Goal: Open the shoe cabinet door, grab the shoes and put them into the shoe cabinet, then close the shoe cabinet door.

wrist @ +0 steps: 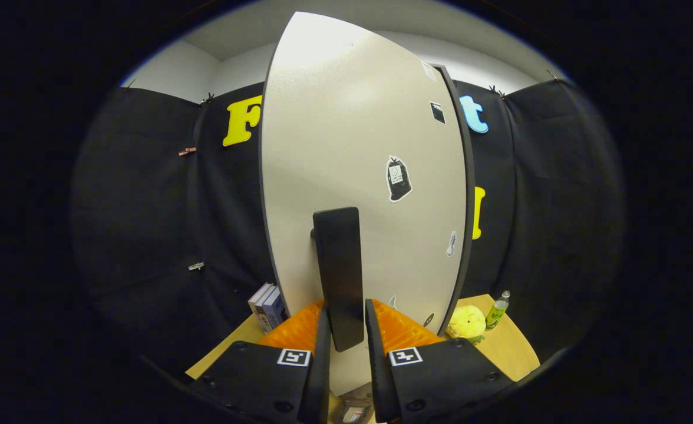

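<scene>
The shoe cabinet's pale door (358, 147) stands upright right in front of me, with several small stickers on it. A black vertical bar handle (337, 265) is mounted low on the door. My gripper (347, 335) has one finger on each side of the handle's lower end, and both fingers (322, 341) press against it. The door hides the inside of the cabinet. I cannot tell from here whether the door is ajar.
The cabinet stands on a wooden table (514, 356). A few books (267, 306) stand left of the door. A yellow plush toy (466, 323) and a green bottle (498, 310) sit to its right. Black cloth walls close in behind.
</scene>
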{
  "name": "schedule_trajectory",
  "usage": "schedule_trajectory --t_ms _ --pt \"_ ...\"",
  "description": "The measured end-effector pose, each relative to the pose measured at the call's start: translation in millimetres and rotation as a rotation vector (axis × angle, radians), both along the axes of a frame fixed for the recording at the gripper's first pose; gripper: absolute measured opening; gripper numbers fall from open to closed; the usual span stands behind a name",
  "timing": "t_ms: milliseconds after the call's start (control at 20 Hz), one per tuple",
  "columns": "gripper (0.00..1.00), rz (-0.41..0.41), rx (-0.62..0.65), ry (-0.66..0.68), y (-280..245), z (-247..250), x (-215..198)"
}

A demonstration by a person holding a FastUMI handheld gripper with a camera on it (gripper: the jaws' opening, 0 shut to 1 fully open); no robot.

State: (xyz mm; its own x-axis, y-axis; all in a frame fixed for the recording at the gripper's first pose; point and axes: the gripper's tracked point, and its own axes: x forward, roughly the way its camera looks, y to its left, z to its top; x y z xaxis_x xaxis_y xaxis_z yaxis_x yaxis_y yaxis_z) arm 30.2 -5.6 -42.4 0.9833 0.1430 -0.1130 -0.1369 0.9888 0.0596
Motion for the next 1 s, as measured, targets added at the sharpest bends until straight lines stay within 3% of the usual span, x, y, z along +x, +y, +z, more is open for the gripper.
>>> schedule_trajectory --t_ms 550,1000 --pt "0.33 -0.074 -0.007 0.01 -45 0 -32" --pt "0.33 -0.2 -0.006 0.012 -101 6 -61"
